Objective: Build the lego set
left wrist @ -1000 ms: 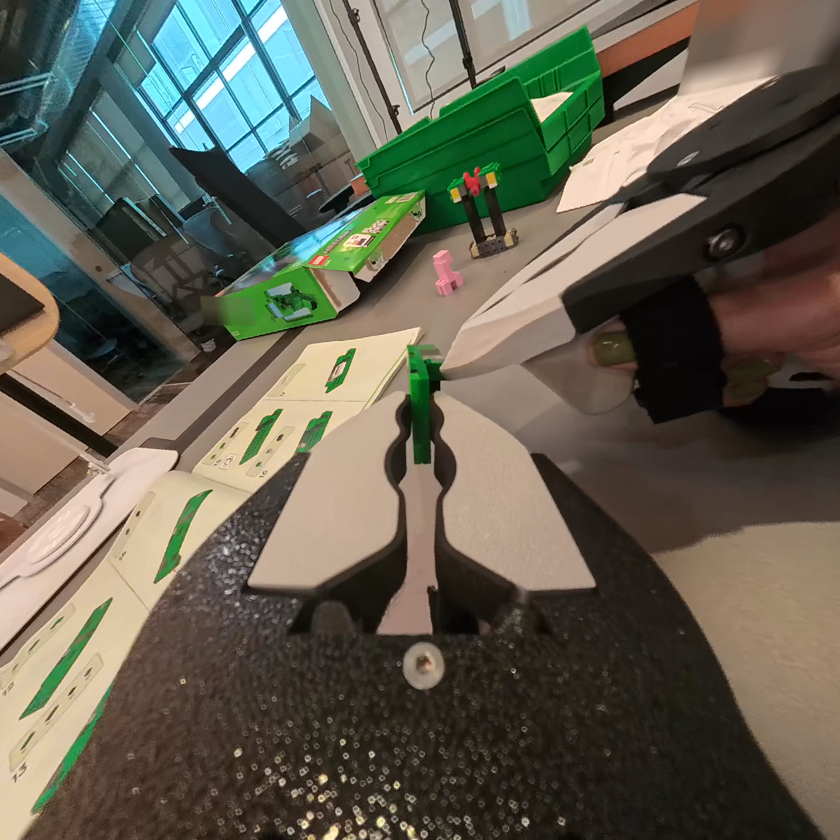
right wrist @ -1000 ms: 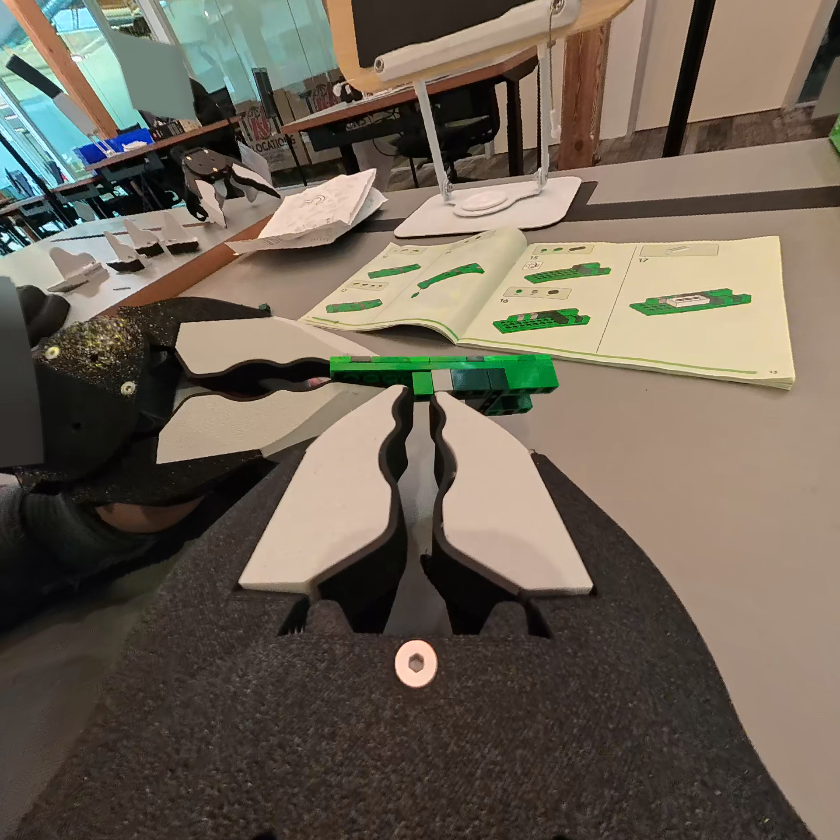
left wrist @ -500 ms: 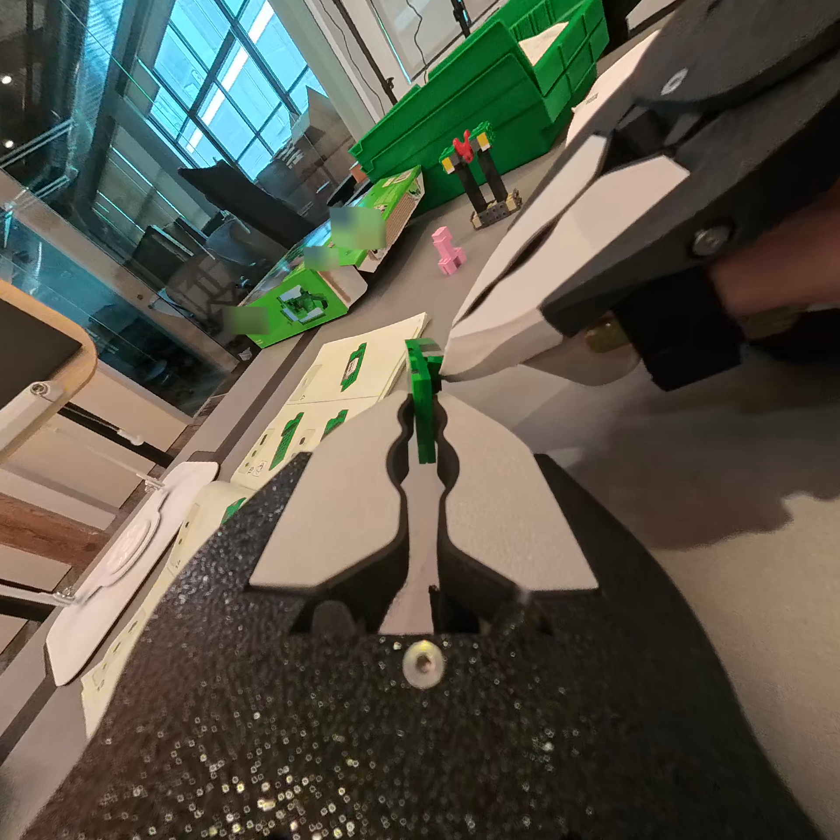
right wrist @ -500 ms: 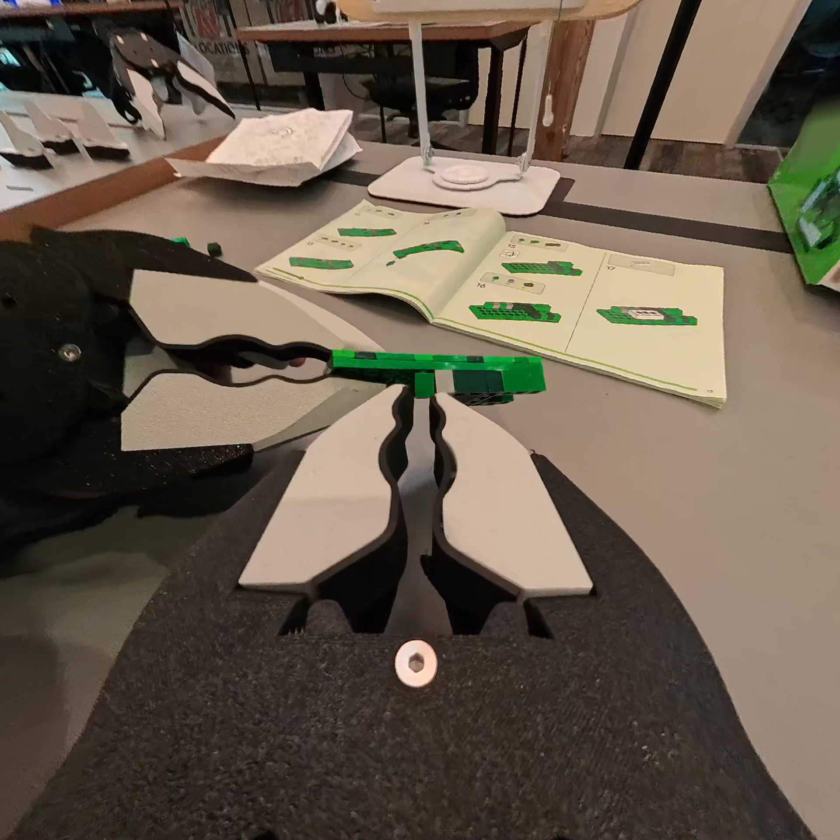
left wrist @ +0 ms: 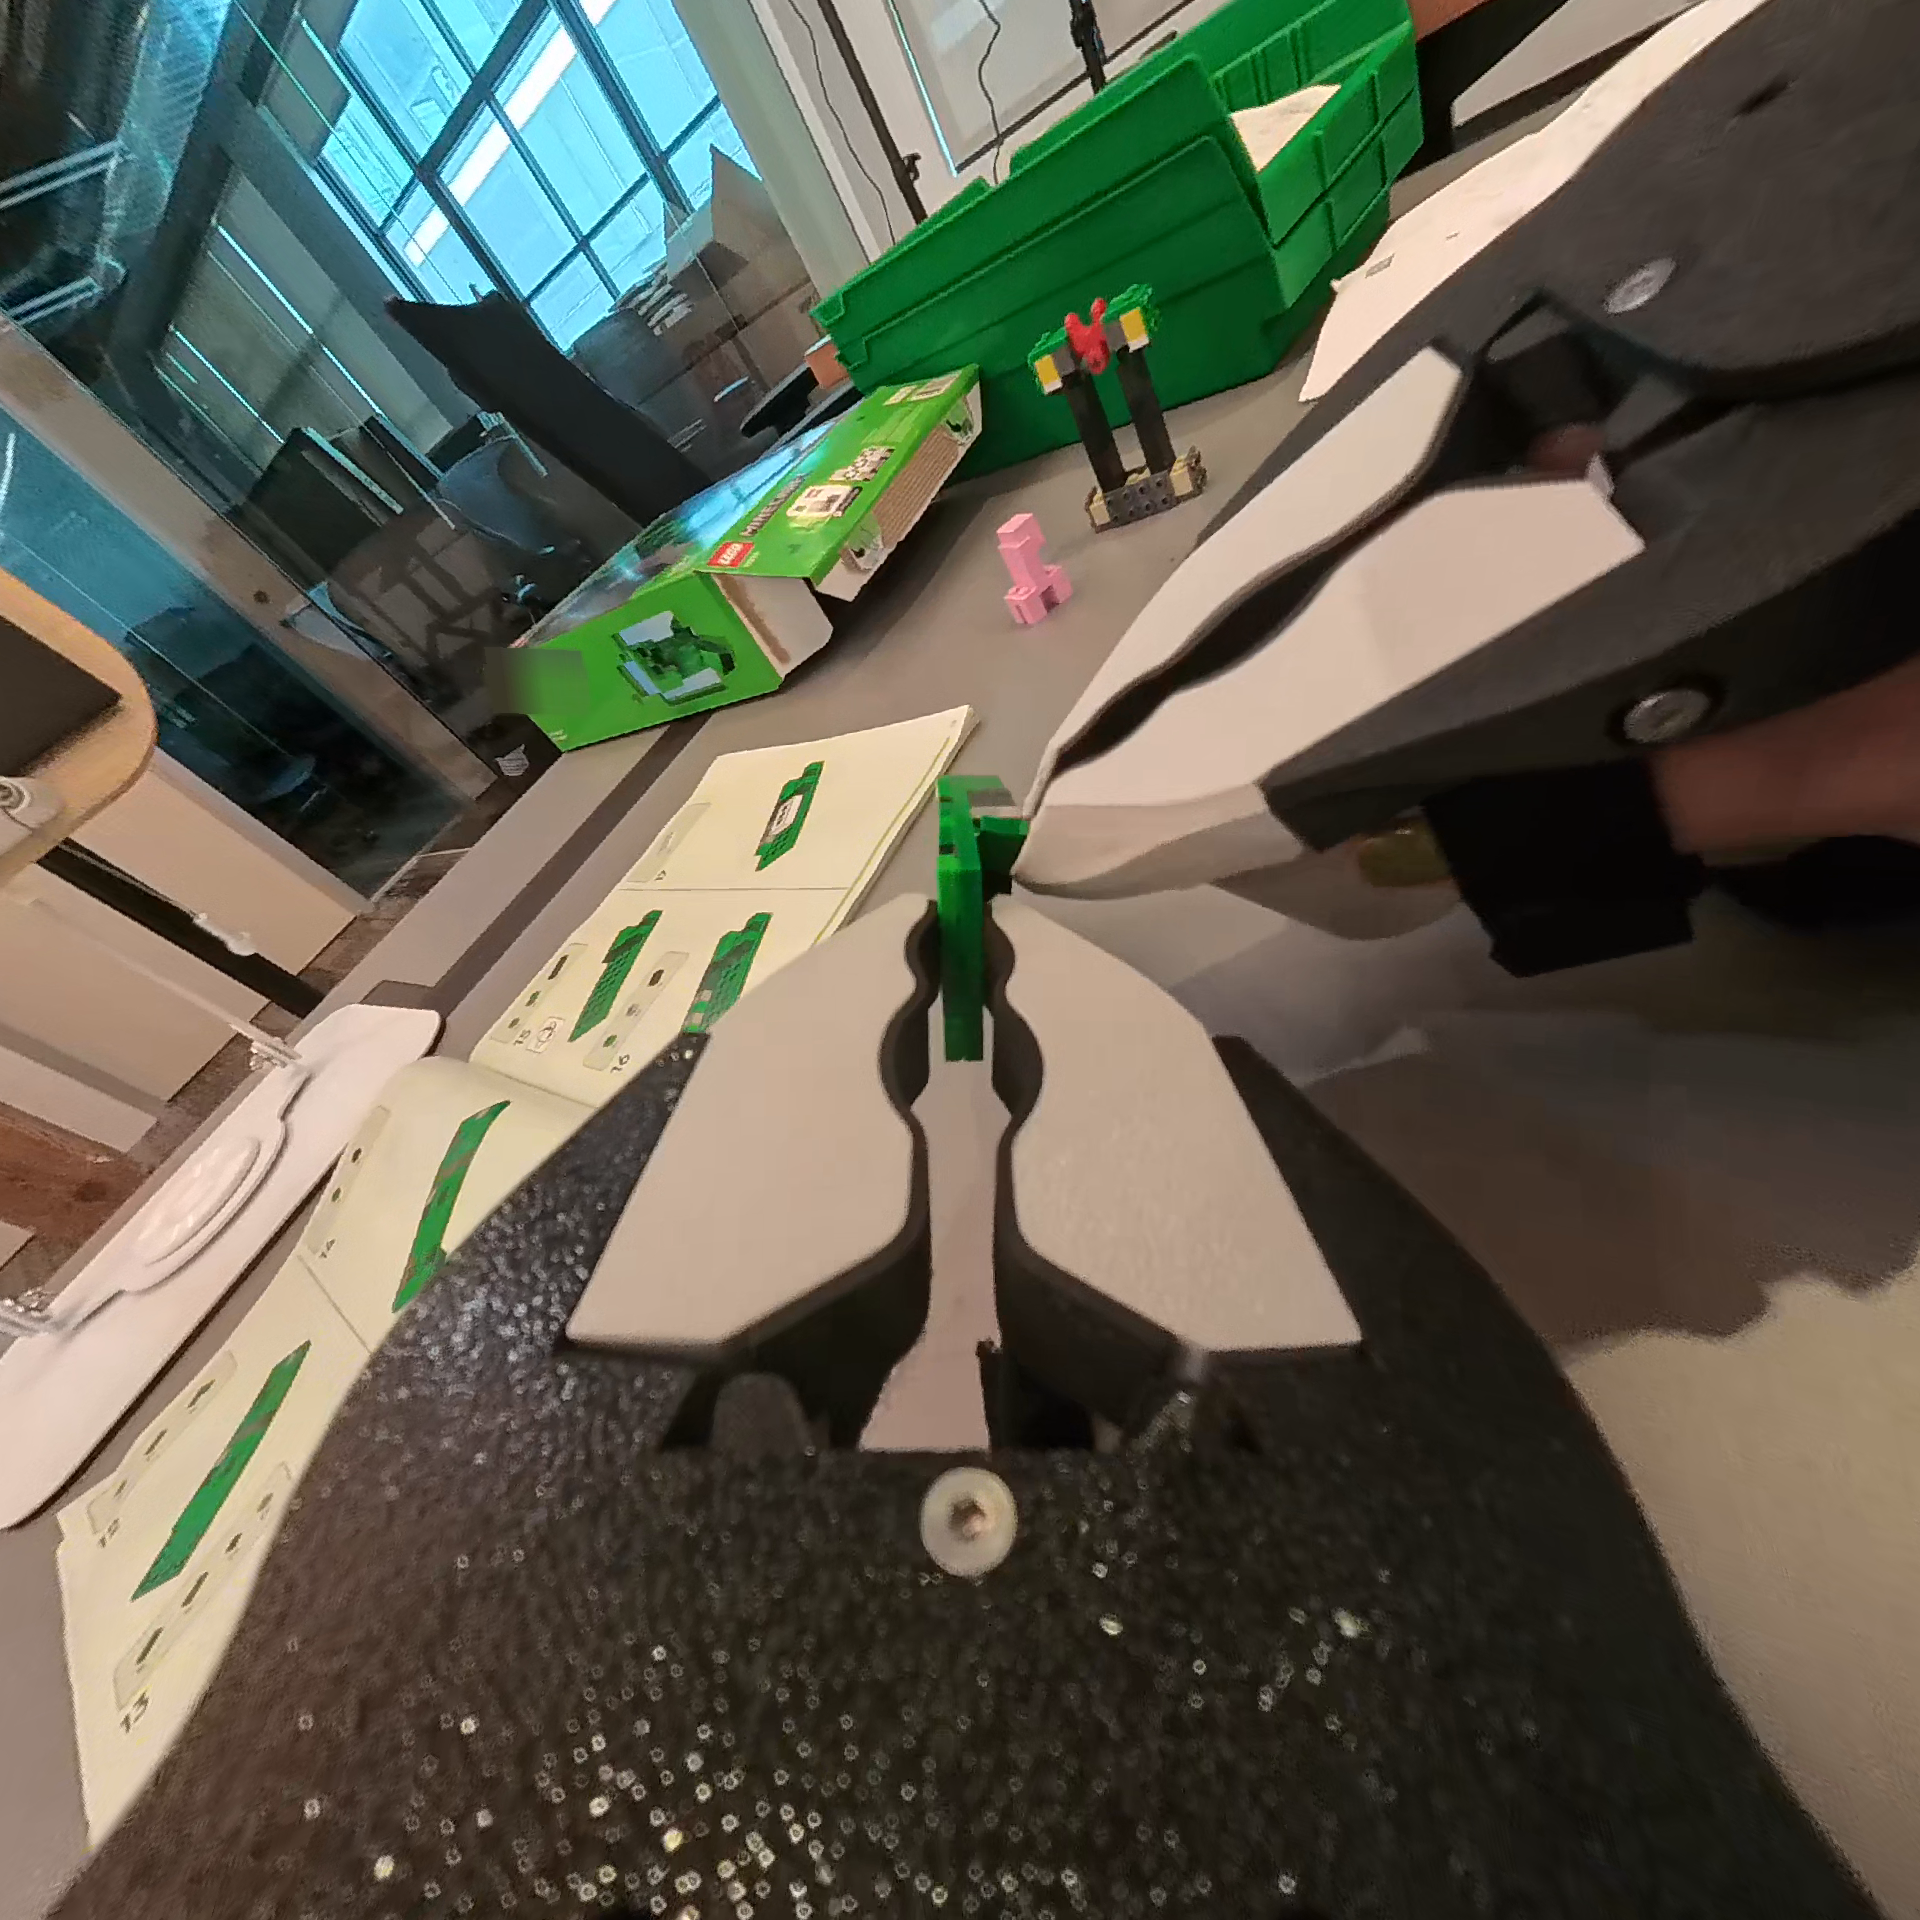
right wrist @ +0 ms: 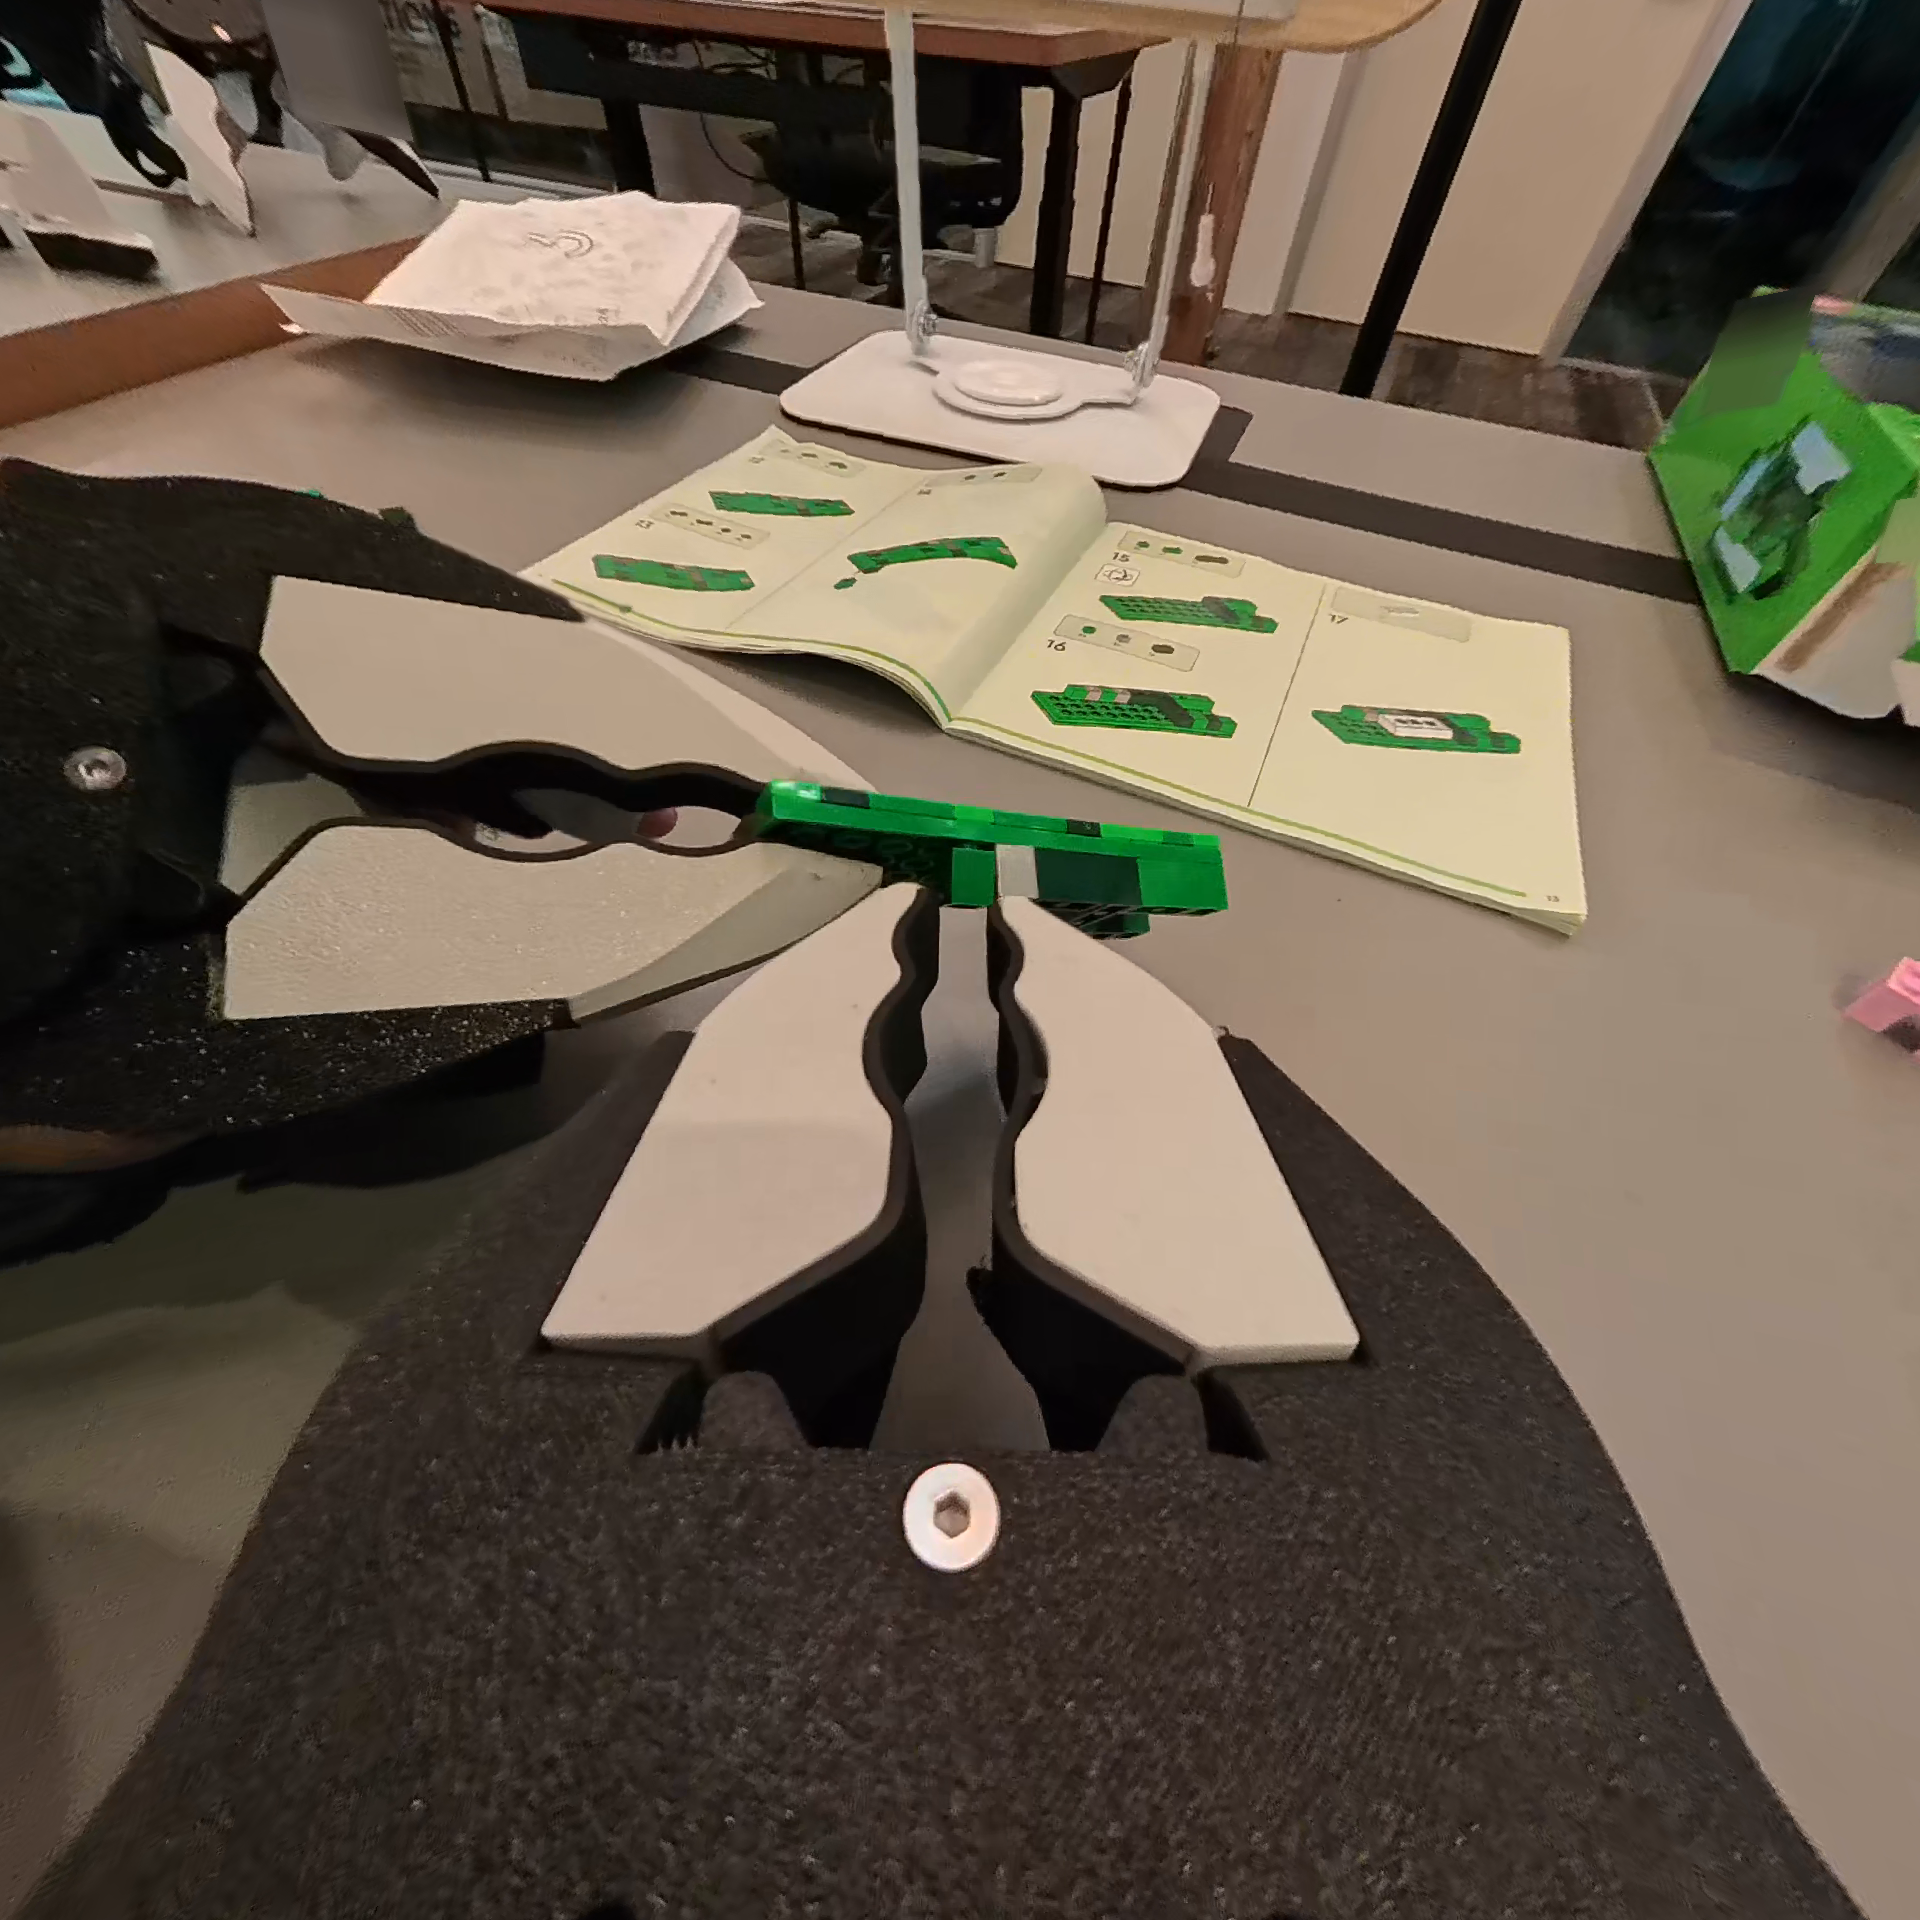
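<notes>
A flat green lego assembly (right wrist: 1039, 842) of bright and dark green plates with one grey brick hangs above the grey table. My left gripper (left wrist: 961, 914) is shut on one end of it; the assembly shows edge-on in the left wrist view (left wrist: 956, 862). In the right wrist view my left gripper (right wrist: 790, 852) comes in from the left. My right gripper (right wrist: 956, 904) is closed on a small green brick on the assembly's near edge. In the left wrist view my right gripper (left wrist: 1029, 842) reaches in from the right, its tips against the assembly's side.
An open instruction booklet (right wrist: 1143, 644) lies just beyond the assembly. A green set box (left wrist: 727, 623), a pink figure (left wrist: 1029, 571), a black pillar build (left wrist: 1132, 426) and green bins (left wrist: 1122, 239) stand farther off. A white lamp base (right wrist: 1008, 405) and a paper stack (right wrist: 561, 281) are behind the booklet. Both grippers' tips are close together, under 4 cm apart. The pink figure (left wrist: 1029, 571) is about 25 cm from both grippers' fingertips.
Both grippers keep their hold on the assembly. The pair has shifted and turned a little; the green box and pink figure have come into the right wrist view.
</notes>
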